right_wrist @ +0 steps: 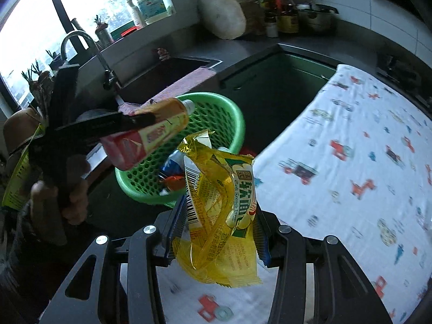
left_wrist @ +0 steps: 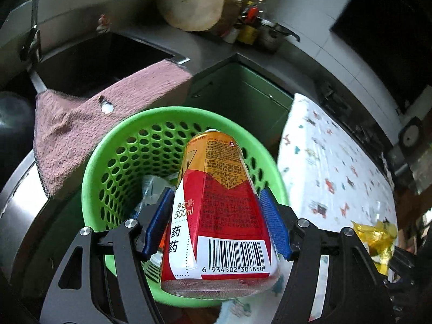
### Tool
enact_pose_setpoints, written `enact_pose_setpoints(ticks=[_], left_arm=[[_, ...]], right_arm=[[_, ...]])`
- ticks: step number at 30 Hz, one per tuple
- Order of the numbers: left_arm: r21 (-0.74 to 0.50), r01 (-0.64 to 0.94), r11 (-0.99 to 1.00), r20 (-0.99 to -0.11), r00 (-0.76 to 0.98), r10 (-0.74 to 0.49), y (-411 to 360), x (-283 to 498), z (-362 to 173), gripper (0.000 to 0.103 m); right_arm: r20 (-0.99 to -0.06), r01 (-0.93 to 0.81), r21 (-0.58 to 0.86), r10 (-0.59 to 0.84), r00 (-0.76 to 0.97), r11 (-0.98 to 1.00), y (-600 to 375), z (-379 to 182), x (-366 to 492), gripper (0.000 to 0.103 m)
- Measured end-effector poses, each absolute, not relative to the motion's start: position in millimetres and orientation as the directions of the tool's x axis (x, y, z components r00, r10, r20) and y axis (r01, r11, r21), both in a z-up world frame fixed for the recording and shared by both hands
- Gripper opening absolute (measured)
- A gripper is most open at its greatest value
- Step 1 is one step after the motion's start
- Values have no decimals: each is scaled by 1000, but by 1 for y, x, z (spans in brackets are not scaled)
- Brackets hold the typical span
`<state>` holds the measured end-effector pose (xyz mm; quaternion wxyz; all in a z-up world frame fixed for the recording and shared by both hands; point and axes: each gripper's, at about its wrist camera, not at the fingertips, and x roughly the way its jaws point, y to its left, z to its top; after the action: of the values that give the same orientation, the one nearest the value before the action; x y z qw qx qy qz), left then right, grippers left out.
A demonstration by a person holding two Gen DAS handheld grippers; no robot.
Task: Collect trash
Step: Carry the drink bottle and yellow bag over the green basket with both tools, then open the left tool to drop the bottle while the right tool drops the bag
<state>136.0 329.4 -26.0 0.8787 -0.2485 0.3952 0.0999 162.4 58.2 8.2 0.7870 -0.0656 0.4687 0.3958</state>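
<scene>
Over the green basket (left_wrist: pixel 113 145), your left gripper (left_wrist: pixel 216 216) clamps the drink bottle (left_wrist: pixel 216 202); release it centred. Right gripper (right_wrist: pixel 218 232) pinches the yellow bread wrapper (right_wrist: pixel 218 216), seemingly still short of the rim.

Red-and-orange bottle (left_wrist: pixel 216 202): label reads "500ml" beside Chinese characters, incl. "药"; barcode at base numbered "6 934502 301850"; small print too fine to read. Yellow wrapper (right_wrist: pixel 218 216): green panel with large Chinese characters, "Soft French bread" partly legible, barcode on white strip.
</scene>
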Motion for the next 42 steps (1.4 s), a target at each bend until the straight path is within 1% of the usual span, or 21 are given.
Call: enact_pose_setpoints(ticks=[7, 9, 10, 20, 24, 28, 29, 33, 37, 38, 39, 42], left_arm=[[-401, -404, 822, -749, 662, -40, 352, 140, -46, 67], [-419, -408, 811, -741, 670, -46, 356, 138, -47, 74], [-419, -415, 808, -741, 670, -39, 358, 136, -47, 75], [-426, -423, 800, -726, 688, -23, 371, 113, -42, 76], [-433, -434, 790, -722, 692, -15, 375, 100, -38, 79], [-418, -442, 794, -722, 692, 4, 376, 94, -35, 79], [-418, -443, 793, -722, 692, 6, 376, 92, -34, 80], [-423, -442, 791, -720, 694, 3, 376, 88, -33, 82], [-424, -437, 793, -720, 694, -2, 373, 88, -31, 82], [-425, -436, 794, -719, 695, -4, 371, 89, -30, 82], [-423, -435, 795, -720, 694, -3, 369, 90, -28, 82], [-414, -424, 805, -718, 696, -3, 361, 92, -24, 82]], right_arm=[[-793, -690, 296, 573, 208, 660, 87, -3, 168, 44], [-794, -692, 302, 575, 199, 656, 93, -6, 170, 44], [-794, -693, 306, 576, 193, 653, 97, -8, 171, 44], [-801, -701, 310, 574, 171, 642, 136, -24, 176, 44], [-807, -698, 302, 564, 175, 649, 151, -32, 180, 44], [-811, -700, 295, 558, 176, 650, 165, -37, 183, 44], [-809, -702, 296, 560, 177, 648, 167, -37, 183, 45], [-790, -701, 319, 587, 175, 638, 169, -35, 184, 60], [-783, -710, 308, 593, 189, 633, 165, -28, 182, 62], [-780, -710, 309, 596, 192, 633, 163, -26, 182, 66], [-774, -710, 312, 602, 195, 631, 159, -23, 182, 67], [-766, -708, 311, 608, 209, 634, 147, -15, 181, 68]])
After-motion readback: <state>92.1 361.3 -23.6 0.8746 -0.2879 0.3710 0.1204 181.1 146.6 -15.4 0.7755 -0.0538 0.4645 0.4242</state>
